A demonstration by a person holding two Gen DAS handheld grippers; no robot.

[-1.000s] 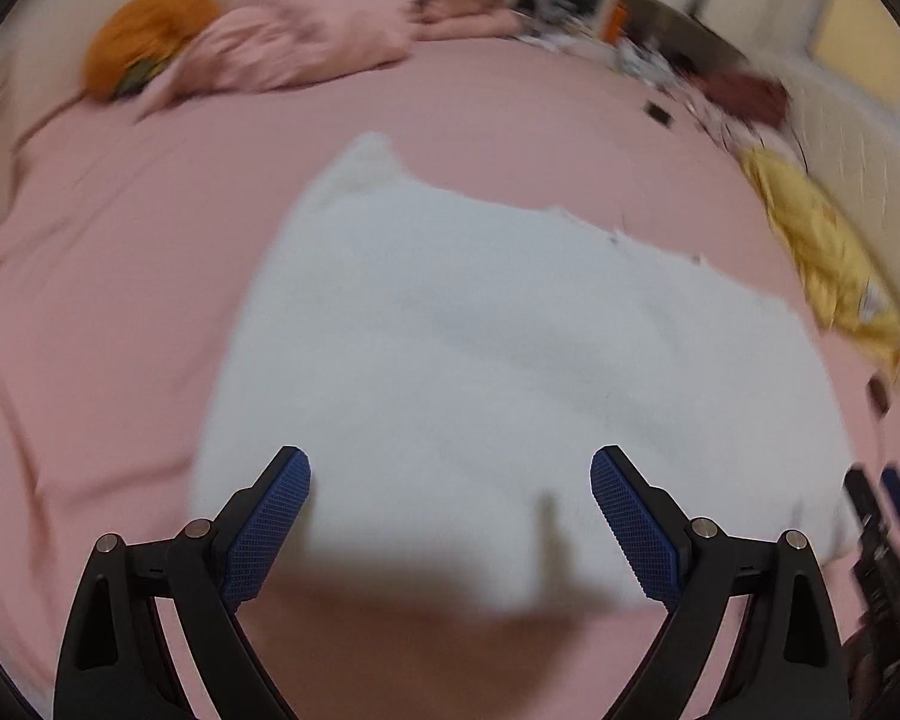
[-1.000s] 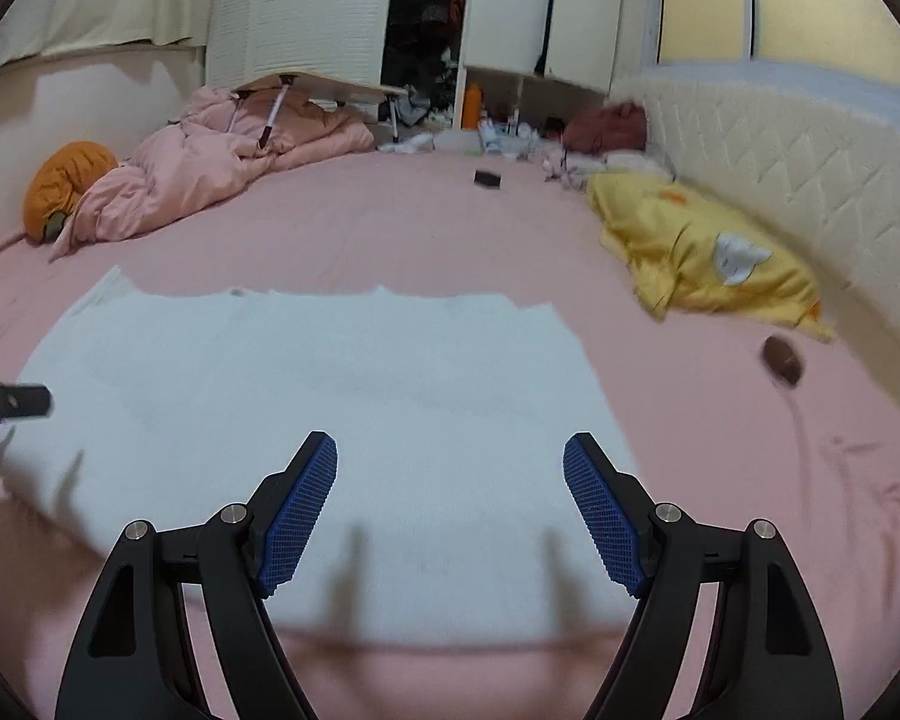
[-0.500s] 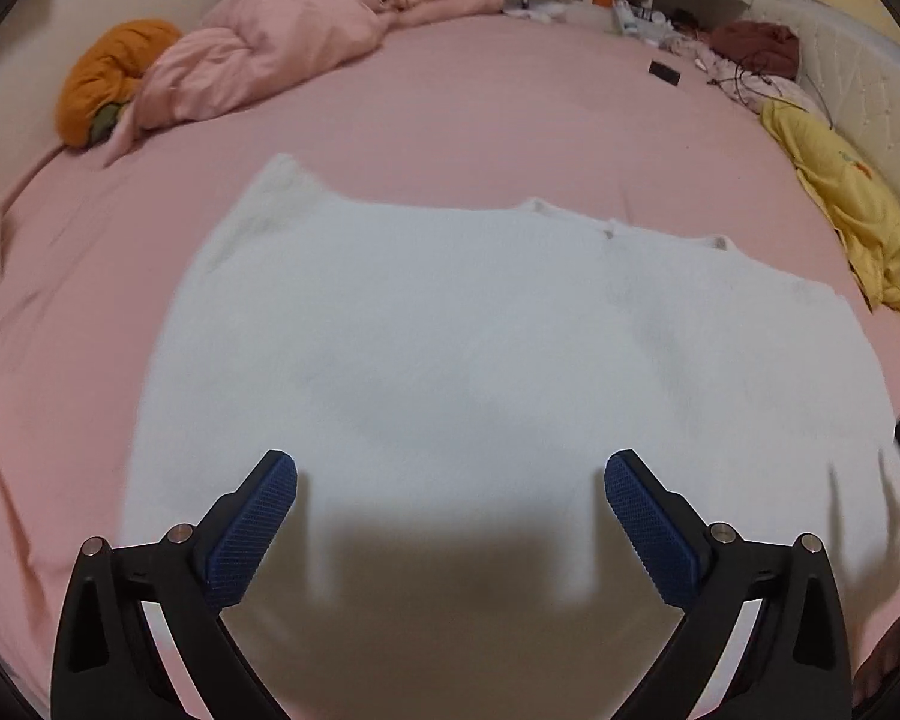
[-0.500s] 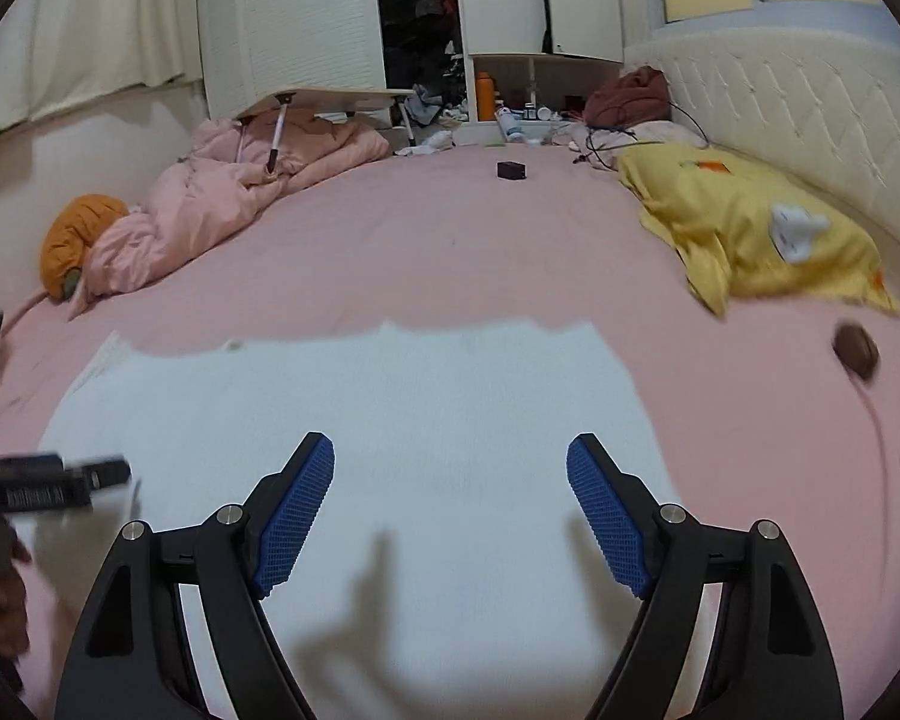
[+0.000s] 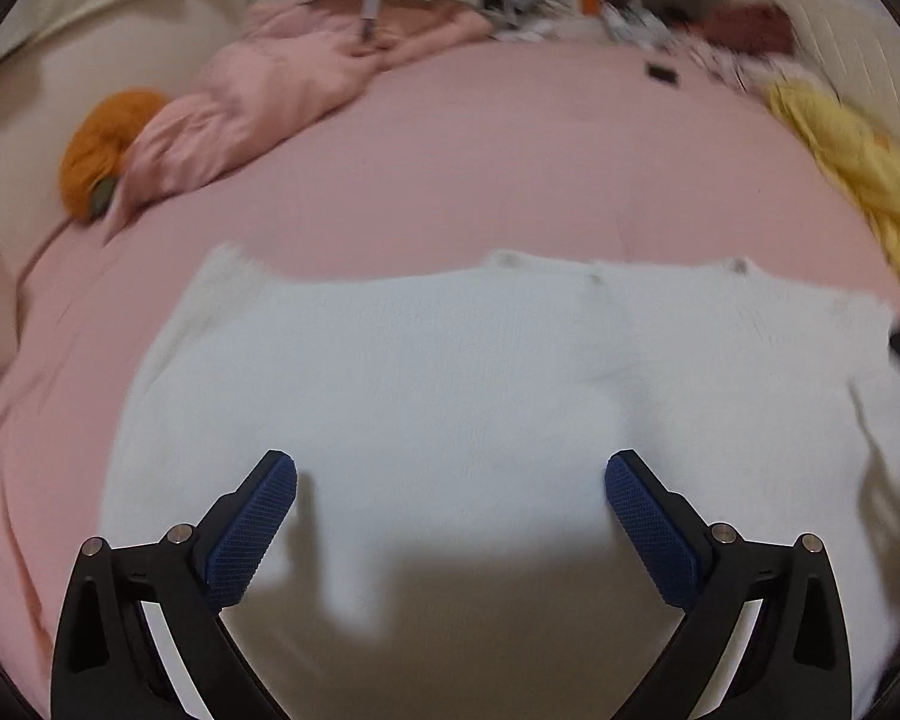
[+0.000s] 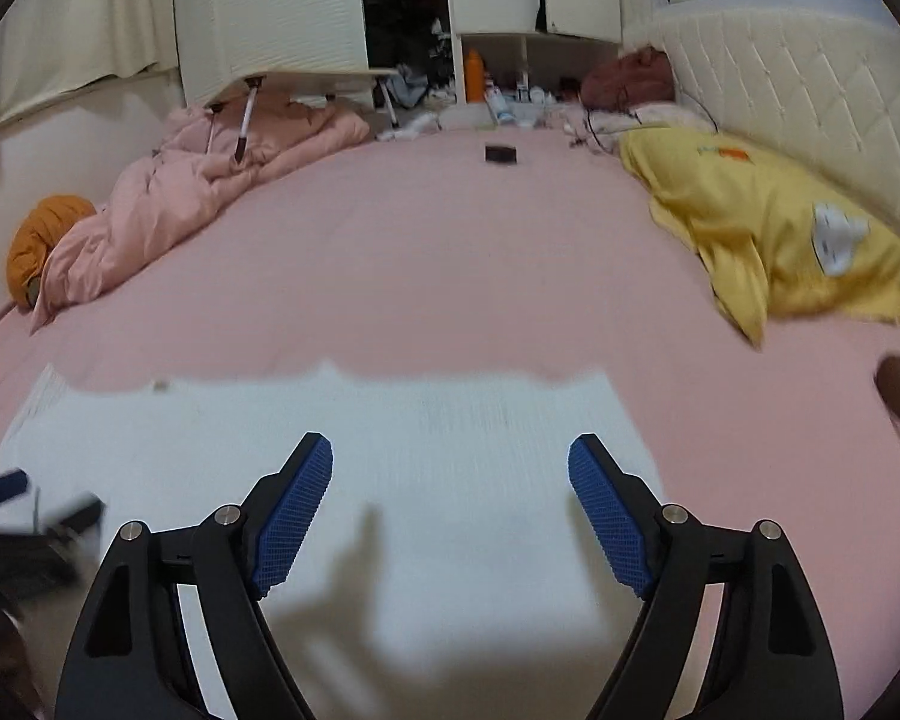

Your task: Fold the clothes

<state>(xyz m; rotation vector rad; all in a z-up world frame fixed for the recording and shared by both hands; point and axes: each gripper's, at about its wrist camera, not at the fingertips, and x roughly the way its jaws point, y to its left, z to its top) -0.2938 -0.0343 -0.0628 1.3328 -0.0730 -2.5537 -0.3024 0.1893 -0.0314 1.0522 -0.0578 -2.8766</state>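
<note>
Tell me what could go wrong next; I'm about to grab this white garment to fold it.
Both grippers, left and right, hover open over the garment, holding nothing. Closing there, away from its edges, would likely bunch the middle or pinch the pink sheet too. The frames are blurred, so the aim may drift.

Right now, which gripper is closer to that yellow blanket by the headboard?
Right. The right gripper is over the white garment's end nearest the yellow blanket. The left gripper is over its other half, farther away.
</note>
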